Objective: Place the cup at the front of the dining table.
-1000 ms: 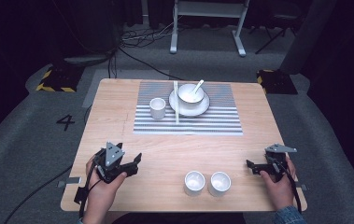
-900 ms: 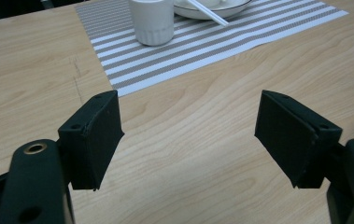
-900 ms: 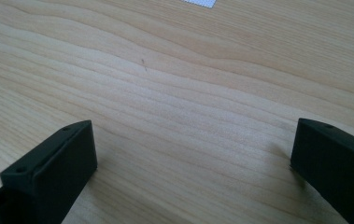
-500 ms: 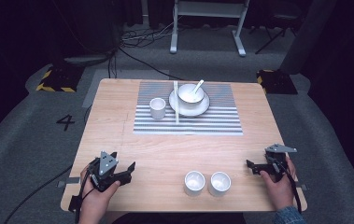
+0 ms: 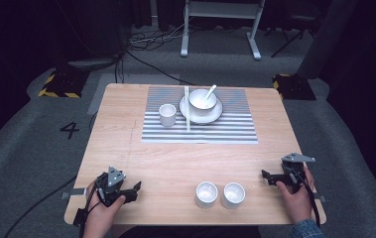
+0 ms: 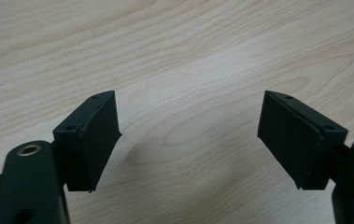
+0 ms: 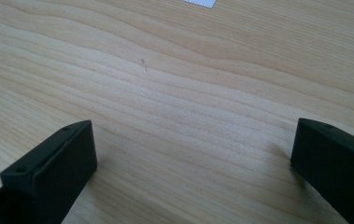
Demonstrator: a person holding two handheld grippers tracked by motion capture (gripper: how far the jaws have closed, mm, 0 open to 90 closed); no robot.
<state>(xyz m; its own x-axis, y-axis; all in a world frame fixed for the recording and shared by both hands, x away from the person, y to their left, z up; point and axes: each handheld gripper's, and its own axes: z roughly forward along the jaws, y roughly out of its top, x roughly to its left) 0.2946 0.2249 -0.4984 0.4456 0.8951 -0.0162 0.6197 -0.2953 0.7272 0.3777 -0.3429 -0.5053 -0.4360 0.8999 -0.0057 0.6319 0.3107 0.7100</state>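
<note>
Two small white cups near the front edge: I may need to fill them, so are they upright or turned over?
Upright. In the high view both cups show open round mouths facing up, side by side on the table.

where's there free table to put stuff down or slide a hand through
Bare wood runs across the middle, between the striped mat and the two small bowls. The left gripper and right gripper sit at the near corners. The mat is crowded: cup, plate, chopsticks.

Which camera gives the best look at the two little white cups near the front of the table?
The high view: both small white cups stand side by side, fully visible. The two gripper views look at bare wooden table between open claws.
</note>
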